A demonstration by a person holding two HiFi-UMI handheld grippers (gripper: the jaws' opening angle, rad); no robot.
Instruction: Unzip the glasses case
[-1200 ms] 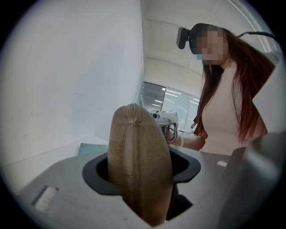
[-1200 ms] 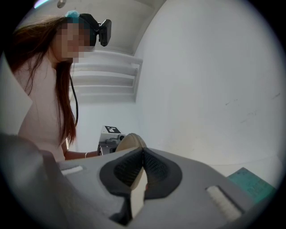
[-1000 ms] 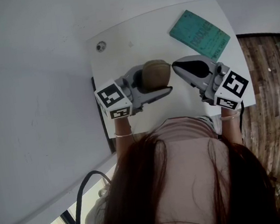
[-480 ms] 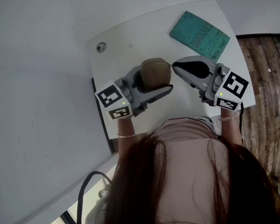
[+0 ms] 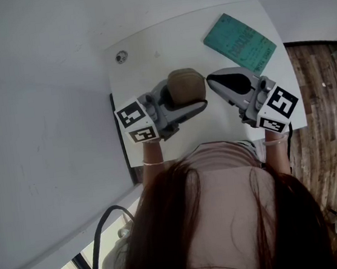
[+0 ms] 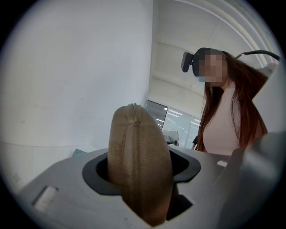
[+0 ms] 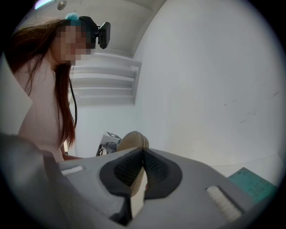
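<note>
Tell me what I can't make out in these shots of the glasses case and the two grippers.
- Zipper pull on the glasses case: too small in the head view; the left gripper view shows only a seam.
- Lower end of the case: buried in the left gripper, left gripper view.
- Whether the shut right gripper pinches anything: its own jaws block the right gripper view.
- Print on the teal booklet: too small, head view.

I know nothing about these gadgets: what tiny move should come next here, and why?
Probably ease the right gripper the last bit across to the glasses case and open it onto the zip pull. The left gripper is clamped on the case, while the right jaws are closed, apparently empty, just beside its end. The pull itself can't be made out.
</note>
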